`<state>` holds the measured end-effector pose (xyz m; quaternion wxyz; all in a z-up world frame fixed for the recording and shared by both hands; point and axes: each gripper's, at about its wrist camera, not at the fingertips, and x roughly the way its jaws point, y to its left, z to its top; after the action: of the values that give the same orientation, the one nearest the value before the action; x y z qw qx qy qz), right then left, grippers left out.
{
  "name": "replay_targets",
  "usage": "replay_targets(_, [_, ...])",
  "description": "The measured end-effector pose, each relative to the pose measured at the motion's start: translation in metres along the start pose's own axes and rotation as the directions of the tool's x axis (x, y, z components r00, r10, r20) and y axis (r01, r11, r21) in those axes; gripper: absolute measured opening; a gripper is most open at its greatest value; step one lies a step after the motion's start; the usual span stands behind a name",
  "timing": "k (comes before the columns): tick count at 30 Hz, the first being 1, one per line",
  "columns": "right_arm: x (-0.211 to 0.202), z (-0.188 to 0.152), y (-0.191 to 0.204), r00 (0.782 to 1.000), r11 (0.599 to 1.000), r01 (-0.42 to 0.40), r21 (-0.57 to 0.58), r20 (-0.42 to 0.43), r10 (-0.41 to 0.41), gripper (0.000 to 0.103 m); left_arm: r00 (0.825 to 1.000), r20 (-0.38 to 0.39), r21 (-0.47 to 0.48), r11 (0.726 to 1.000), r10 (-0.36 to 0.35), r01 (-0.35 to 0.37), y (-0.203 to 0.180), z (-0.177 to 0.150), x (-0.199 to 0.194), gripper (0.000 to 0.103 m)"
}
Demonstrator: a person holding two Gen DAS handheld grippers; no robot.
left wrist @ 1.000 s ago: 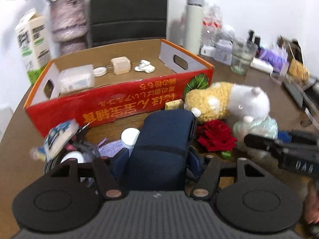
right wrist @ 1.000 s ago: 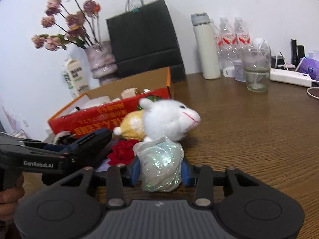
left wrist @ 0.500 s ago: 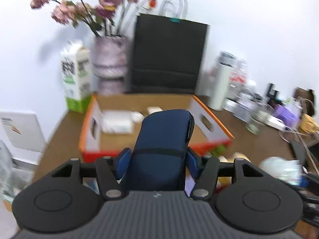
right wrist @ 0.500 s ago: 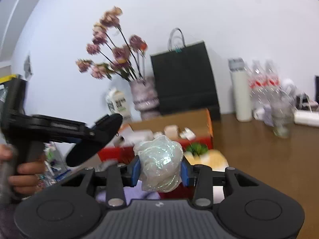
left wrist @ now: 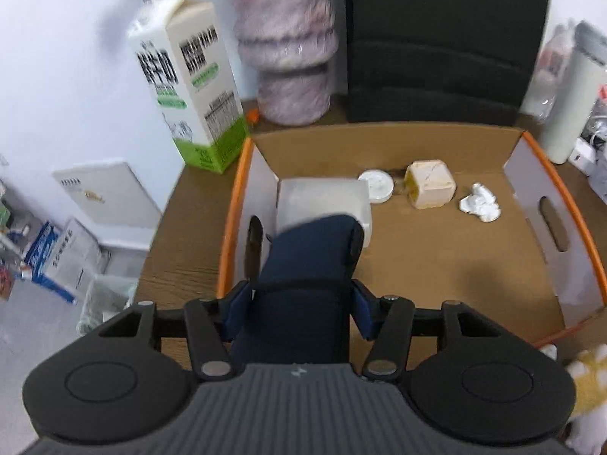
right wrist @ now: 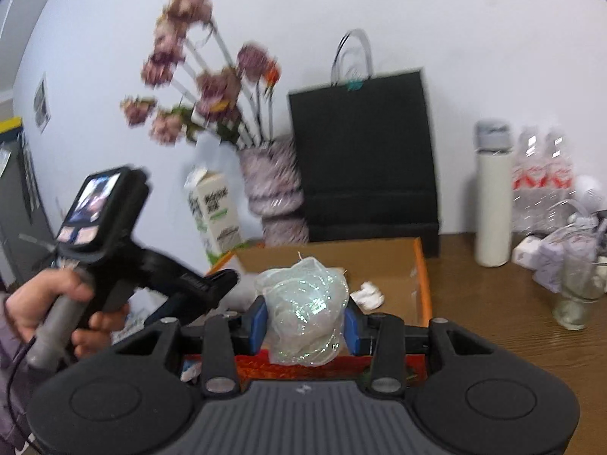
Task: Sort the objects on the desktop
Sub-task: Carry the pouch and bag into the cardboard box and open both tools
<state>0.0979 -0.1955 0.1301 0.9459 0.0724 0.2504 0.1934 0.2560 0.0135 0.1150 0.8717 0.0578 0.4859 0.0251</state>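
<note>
My left gripper (left wrist: 299,303) grips a navy blue case (left wrist: 315,250); its jaws are closing and both pads press on the case's sides. The case hangs over the left part of the red-and-orange cardboard box (left wrist: 561,189), above a white plastic container (left wrist: 322,197). My right gripper (right wrist: 303,322) is shut on a shimmering white mesh bundle (right wrist: 303,311), held above the box's near wall (right wrist: 423,284). In the right wrist view a hand (right wrist: 45,303) holds the left gripper (right wrist: 224,280) at the left.
Inside the box lie a white lid (left wrist: 377,185), a beige cube (left wrist: 430,184) and a crumpled white piece (left wrist: 480,203). Behind it stand a milk carton (left wrist: 189,76), a vase (left wrist: 288,49) and a black paper bag (left wrist: 436,38). A white flask (right wrist: 493,197) and a glass (right wrist: 576,295) stand at the right.
Both grippers have lifted their loads off the cluttered table. The left one swung over the box and tipped downward; the right one rose toward the box's near wall.
</note>
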Motion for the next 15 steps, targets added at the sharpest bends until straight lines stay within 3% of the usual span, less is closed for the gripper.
replay_targets(3, [0.04,0.013,-0.003,0.996,1.0,-0.004,0.01,-0.084,0.005,0.039,1.0,-0.031,0.021,1.0,-0.001,0.002,-0.009,0.007,0.018,0.051])
replay_targets(5, [0.07,0.02,-0.006,0.991,1.0,0.02,0.004,-0.131,-0.019,0.039,0.999,-0.05,-0.017,1.0,-0.014,0.014,-0.008,0.012,0.029,0.051])
replay_targets(8, [0.114,0.026,-0.011,0.978,0.999,0.054,0.001,-0.204,-0.053,0.039,0.991,-0.057,-0.069,0.99,-0.124,0.12,-0.004,0.014,0.04,0.048])
replay_targets(10, [0.141,0.028,-0.018,0.965,0.997,0.034,0.064,-0.262,-0.016,0.039,0.983,-0.031,-0.046,0.983,-0.18,0.179,-0.001,0.009,0.034,0.05])
replay_targets(15, [0.194,0.032,-0.028,0.929,0.982,0.027,0.189,-0.366,0.045,0.04,0.976,0.111,-0.047,0.98,-0.185,0.192,0.027,0.008,0.001,0.06])
